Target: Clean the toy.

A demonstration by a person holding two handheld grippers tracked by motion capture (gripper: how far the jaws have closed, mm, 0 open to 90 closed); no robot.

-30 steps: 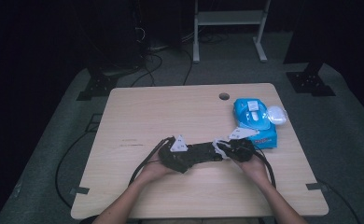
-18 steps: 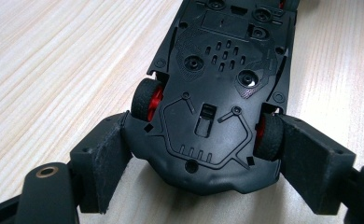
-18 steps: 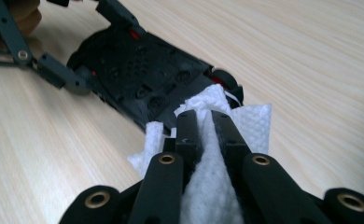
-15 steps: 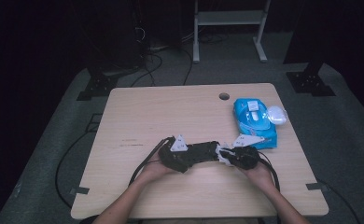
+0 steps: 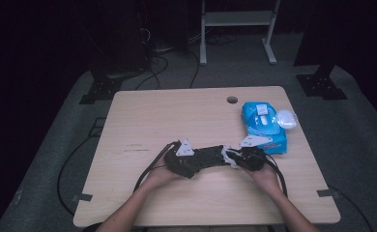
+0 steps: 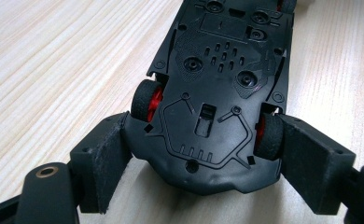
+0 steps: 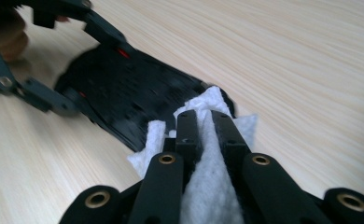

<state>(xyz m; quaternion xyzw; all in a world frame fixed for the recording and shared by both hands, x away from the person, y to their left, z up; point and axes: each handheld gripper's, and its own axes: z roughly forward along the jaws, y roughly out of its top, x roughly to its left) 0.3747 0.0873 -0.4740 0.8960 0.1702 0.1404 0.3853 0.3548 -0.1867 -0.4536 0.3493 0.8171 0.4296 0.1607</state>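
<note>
Clamping upturned toy car (image 6: 222, 88) widthwise, left tool (image 6: 203, 154); long axis runs toward right tool (image 7: 207, 122), pinching probably a wet wipe (image 7: 210, 186) at its far end.

The toy car (image 6: 217, 93) at the centre of the left gripper view is black on its underside, with red wheel hubs inside black tyres. The left gripper (image 6: 203, 163) and right gripper (image 7: 206, 126) are black, with brass-coloured rivets (seen at the lower edge of both gripper views). The wipe (image 7: 208, 186) in the right gripper's jaws is white. The counter (image 5: 177, 116) is pale wood with a fine streaked grain. At the right of the high view, the wipes pack (image 5: 264, 125) is bright blue with a white label.
</note>
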